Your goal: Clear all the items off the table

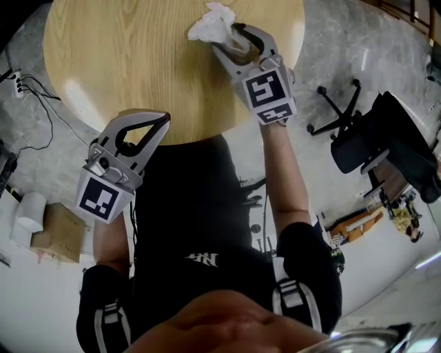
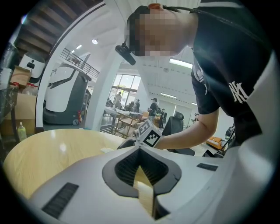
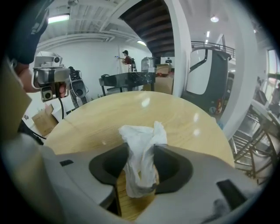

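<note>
A person leans over a round wooden table (image 1: 124, 62), the right gripper (image 1: 229, 38) closed on a crumpled white tissue (image 1: 210, 21) near the far side of the top. The tissue is pinched between the jaws; whether it rests on the wood or hangs just off it cannot be told. The left gripper (image 1: 162, 121) hovers at the table's near edge, jaws together with nothing between them. The tissue is the only item visible on the table, so the job looks close to done: what appears to remain is carrying it off and dropping it somewhere, though no bin shows in any view. Nothing on the top blocks the way. On the floor around are an office chair (image 1: 386, 148) to the right, and a cardboard box (image 1: 58, 233) and cables (image 1: 31, 86) to the left
</note>
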Available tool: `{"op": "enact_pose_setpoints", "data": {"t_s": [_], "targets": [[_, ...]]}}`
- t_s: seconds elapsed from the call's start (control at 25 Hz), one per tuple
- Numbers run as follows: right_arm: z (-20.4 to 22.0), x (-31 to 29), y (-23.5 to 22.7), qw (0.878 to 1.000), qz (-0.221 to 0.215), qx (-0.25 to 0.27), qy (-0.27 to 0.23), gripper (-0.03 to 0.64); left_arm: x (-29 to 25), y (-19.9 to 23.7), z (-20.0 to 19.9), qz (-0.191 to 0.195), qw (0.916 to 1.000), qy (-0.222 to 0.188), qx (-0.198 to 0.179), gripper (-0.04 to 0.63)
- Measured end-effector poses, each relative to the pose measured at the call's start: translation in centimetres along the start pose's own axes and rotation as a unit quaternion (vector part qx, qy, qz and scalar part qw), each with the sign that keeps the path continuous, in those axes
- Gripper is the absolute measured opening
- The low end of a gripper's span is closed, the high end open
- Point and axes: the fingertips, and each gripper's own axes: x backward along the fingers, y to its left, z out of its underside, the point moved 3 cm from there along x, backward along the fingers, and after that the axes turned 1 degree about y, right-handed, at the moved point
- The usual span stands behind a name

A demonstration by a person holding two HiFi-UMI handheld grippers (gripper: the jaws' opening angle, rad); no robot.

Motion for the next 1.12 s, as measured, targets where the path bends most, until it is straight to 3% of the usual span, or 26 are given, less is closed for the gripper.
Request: {"op": "enact_pose_setpoints", "data": {"t_s": [0.12, 0.2, 0.52, 0.84, 1.0, 1.12], "targets": [[-0.1, 0.4, 0.3, 1.0, -0.003, 0.009, -0.003, 0.098, -0.1, -0.1, -0.1, 0.003, 1.0, -0.004, -0.003, 0.012], [-0.3, 0.7, 0.5, 1.0, -0.002, 0.009, -0.008, 0.077, 0.0, 0.0, -0.3, 0.006, 0.9999, -0.009, -0.005, 0.012], [-4.1, 3.3, 3.0, 0.998, -0.004, 0.011, -0.057, 0.067, 0.8, 0.0, -0.2, 0.01, 0.9998, -0.015, -0.013, 0.012], [-7.6, 10.8, 5.5, 0.988, -0.029, 0.002, -0.155, 0.058, -0.8, -2.0, -1.6, -0.015, 0.9998, -0.009, -0.012, 0.012], [-6.2, 15.4, 4.3, 0.981, -0.038, -0.013, -0.19, 0.055, -4.1, -4.6, -2.6, -0.025, 0.9995, -0.018, 0.002, 0.012], [-2.9, 19.8, 2.3, 0.978, -0.035, -0.019, -0.203, 0.052, -8.2, -7.8, -2.9, -0.027, 0.9996, -0.011, -0.007, 0.012]]}}
